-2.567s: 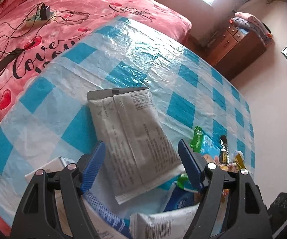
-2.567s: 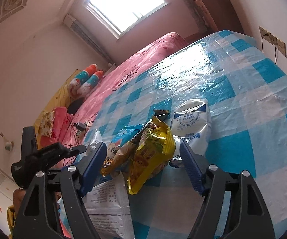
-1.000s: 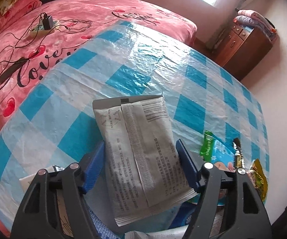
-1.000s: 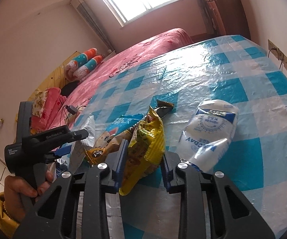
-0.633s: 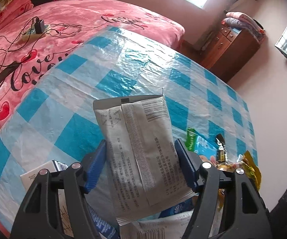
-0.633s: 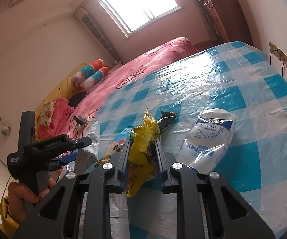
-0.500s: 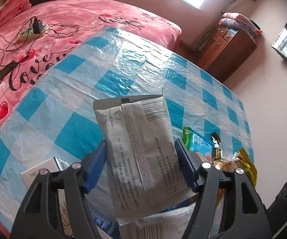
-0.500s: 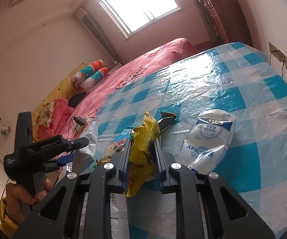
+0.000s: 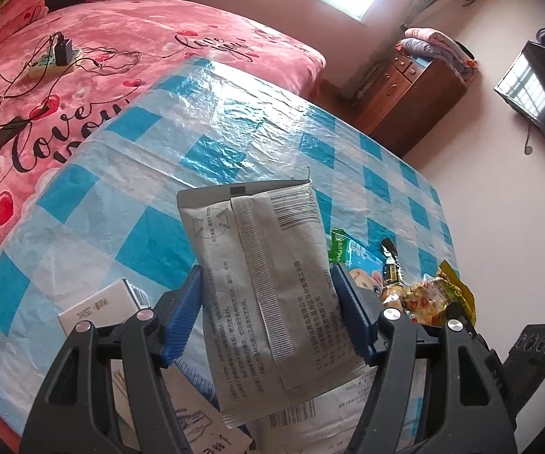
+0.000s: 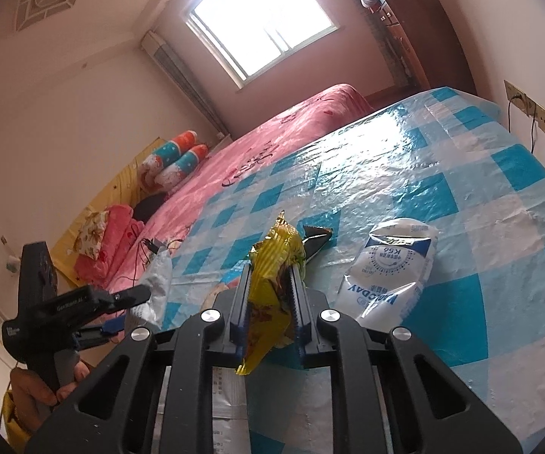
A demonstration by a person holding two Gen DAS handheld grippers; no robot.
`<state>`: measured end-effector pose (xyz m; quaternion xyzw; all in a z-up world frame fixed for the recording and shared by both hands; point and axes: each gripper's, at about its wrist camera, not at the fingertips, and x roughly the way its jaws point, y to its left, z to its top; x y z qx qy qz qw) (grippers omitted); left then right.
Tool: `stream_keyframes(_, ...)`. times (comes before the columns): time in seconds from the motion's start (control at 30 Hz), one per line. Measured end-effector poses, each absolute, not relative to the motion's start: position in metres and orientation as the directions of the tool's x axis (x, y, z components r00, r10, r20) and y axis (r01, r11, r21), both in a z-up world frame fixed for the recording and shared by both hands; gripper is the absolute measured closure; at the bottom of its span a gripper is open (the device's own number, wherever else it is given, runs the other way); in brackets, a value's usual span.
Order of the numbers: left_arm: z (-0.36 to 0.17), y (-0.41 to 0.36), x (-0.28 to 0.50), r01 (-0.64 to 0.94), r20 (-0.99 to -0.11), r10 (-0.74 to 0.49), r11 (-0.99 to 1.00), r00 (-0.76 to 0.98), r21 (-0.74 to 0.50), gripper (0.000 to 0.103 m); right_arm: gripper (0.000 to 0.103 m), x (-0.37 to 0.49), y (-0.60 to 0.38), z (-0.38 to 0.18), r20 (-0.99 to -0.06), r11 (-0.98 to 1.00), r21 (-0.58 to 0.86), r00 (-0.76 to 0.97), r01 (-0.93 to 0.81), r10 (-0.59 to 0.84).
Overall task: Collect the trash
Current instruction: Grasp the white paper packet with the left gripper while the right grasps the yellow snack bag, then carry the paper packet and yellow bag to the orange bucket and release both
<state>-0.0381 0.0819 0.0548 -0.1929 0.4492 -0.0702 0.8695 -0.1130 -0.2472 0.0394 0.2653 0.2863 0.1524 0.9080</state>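
Now the crinkled yellow snack wrapper [image 10: 272,283] is pinched between the pressed-together jaws of the right gripper [image 10: 269,304]; a second ago these jaws were still spread to either side of it as it lay on the blue-and-white checked plastic tablecloth [image 10: 461,174]. Its upper end is seen standing up above the fingertips, while its lower end hangs down between the finger bases. The change means that this piece of trash is judged to be secured and ready to be lifted away.

Meanwhile a flat grey printed sachet [image 9: 268,295] is clamped across its width by the left gripper [image 9: 268,310], whose blue pads [image 9: 183,314] are held fairly wide because the sachet itself is wide. This grip is unchanged from a second ago, and the sachet is carried clear of the cloth.

Other litter is left on the table: a white and blue plastic pouch [image 10: 389,268] lying just beside the yellow wrapper, a dark foil wrapper [image 10: 315,238] behind it, a small white carton [image 9: 102,306] near the left fingers, and a green-edged cartoon packet [image 9: 351,261]. No bin or bag is seen in either view, so where the two held pieces are to be dropped cannot be told.
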Motion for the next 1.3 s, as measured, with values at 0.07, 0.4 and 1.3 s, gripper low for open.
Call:
stream_keyframes(0.07,0.056,0.085,-0.042,-0.043,-0.747,-0.305,0.913,0.59,-0.406,0.035,0.084,-0.114,-0.249,0.04,-0.437,0.813,0.57,0.793,-0.121,0.425)
stream_keyframes(0.4,0.069,0.104,-0.059,-0.01,-0.712,-0.332,0.903,0.619,-0.43,0.035,0.085,-0.127,-0.245,0.058,-0.409,0.831,0.543,0.828,-0.117,0.384)
stream_keyframes(1.3,0.095,0.173,-0.111,0.028,-0.65,-0.35,0.892,0.675,-0.451,0.034,0.086,-0.146,-0.159,0.103,-0.398,0.853,0.453,0.798,-0.258,0.453)
